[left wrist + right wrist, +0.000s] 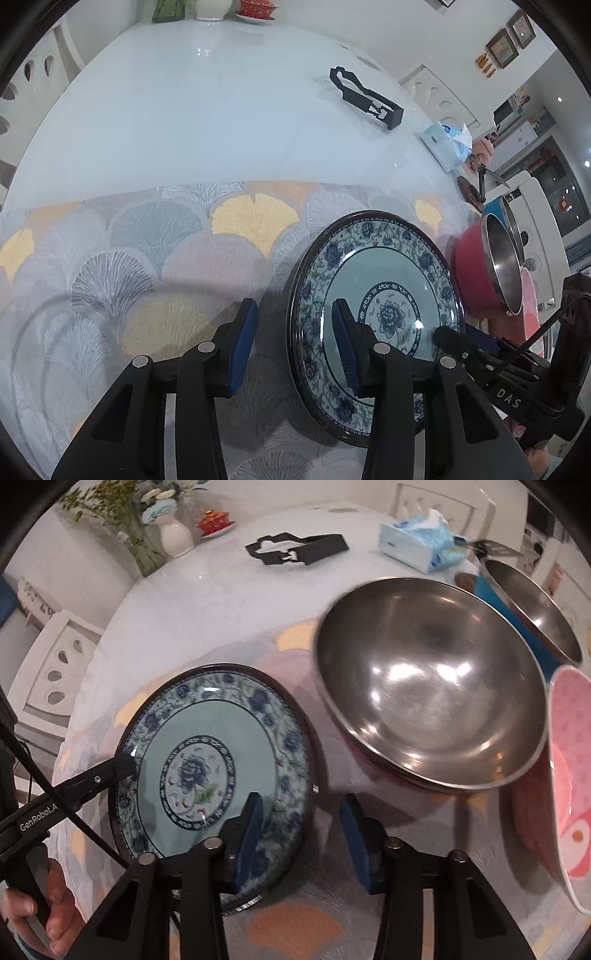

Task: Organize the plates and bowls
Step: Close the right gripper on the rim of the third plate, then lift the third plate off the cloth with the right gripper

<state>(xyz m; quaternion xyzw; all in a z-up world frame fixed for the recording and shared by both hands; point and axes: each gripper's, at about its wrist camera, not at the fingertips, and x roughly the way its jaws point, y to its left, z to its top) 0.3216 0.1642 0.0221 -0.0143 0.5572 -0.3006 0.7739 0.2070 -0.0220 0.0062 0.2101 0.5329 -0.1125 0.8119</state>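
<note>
A blue-and-white floral plate [384, 295] [207, 760] lies flat on a fan-patterned placemat [147, 258]. My left gripper [293, 347] is open and straddles the plate's left rim: one blue pad is over the mat, the other over the plate's inside. My right gripper [303, 836] is open too and straddles the opposite rim, with one pad over the plate and one outside it. Neither pair of pads visibly presses on the rim. In the right wrist view, one of the left gripper's fingers [110, 770] reaches the plate's far edge.
A red-sided steel bowl [424, 686] [480, 269] sits close beside the plate. Behind it stands a blue-sided steel bowl [535, 616], and a pink dish [569, 775] is at the right edge. Farther back are a tissue box [417, 542], a black holder [295, 550] and a vase [177, 535].
</note>
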